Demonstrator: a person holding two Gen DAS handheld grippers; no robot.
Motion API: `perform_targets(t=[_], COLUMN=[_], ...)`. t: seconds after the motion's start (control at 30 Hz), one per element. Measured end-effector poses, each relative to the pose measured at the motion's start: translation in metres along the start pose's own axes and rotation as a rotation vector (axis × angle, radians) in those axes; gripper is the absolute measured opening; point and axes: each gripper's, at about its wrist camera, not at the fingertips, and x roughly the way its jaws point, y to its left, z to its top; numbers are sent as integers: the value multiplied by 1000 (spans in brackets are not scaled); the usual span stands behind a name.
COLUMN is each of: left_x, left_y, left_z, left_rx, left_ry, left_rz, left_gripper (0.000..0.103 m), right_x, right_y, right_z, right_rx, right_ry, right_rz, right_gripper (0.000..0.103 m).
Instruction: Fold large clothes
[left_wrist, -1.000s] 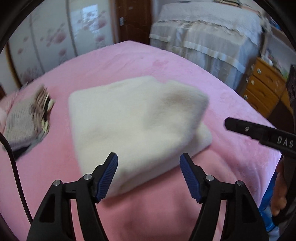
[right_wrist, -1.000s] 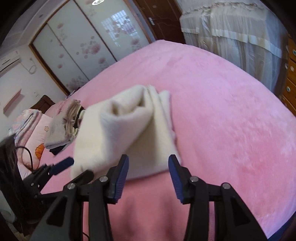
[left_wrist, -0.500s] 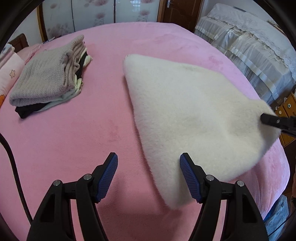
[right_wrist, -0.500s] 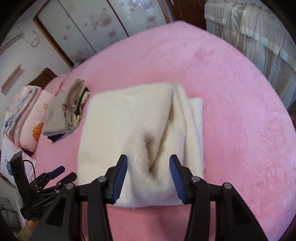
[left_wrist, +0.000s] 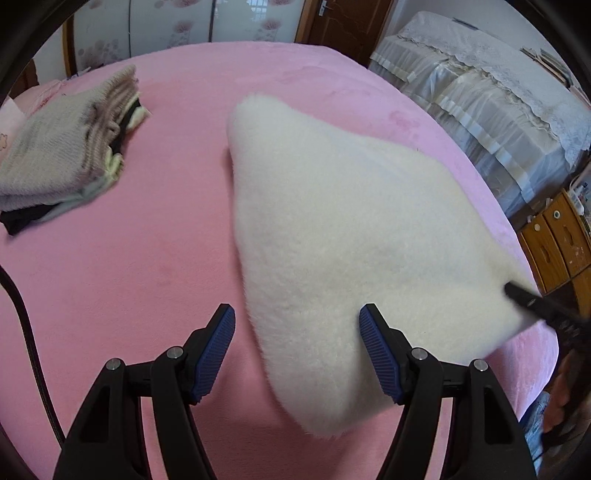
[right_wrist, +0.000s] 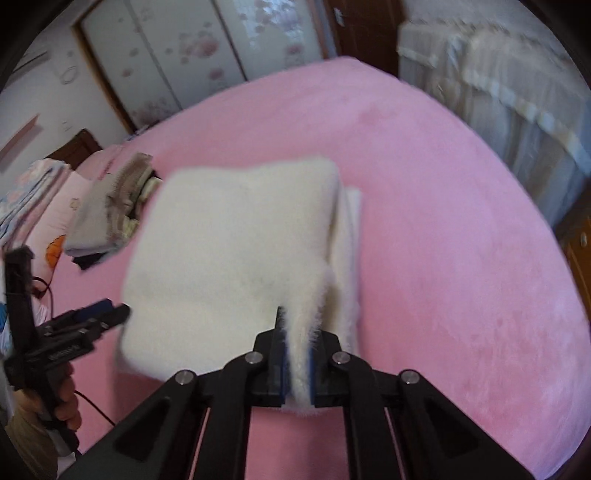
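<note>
Our right hand-held gripper (right_wrist: 297, 369): jaws just closed, now pinching near corner of cream fleece garment (right_wrist: 236, 254), likely to carry it over for next fold. Our left hand-held gripper (left_wrist: 297, 354): jaws spread, straddling garment's near left edge, nothing gripped, probably lining up a matching hold. Garment lies part-folded on pink bed (left_wrist: 147, 258); folded stack (left_wrist: 62, 162) sits apart, well left.
</note>
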Motion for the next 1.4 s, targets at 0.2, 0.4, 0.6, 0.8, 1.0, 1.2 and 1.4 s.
perform_targets(t=[0.2,0.4,0.6,0.8,1.0,1.2,1.4], left_x=[12,-10,-4,31,65,92,66], left_y=[-5,-7,-1,2,10,28,26], left_z=[-2,18,65,117,145,143,135], left_rx=[-31,60,93,54,31,-61,-35], left_ry=[31,50,35,53,44,72,40], left_rz=[-38,-39,1,-7,24,1,18], left_gripper=[69,70,70,69,61,64,64], right_x=[17,-28,-7,63,90,115,77], right_y=[-12,5,2,-16,-13,-30,-24], right_z=[-15,24,84,135,143,135,131], right_rx=[54,-13,27,132,61,121,119], right_ry=[24,-54,-97,-28,-5,23,-25], right_rz=[23,47,47,48,-24,-29,-24], right_gripper=[9,42,59,59,18,16,27])
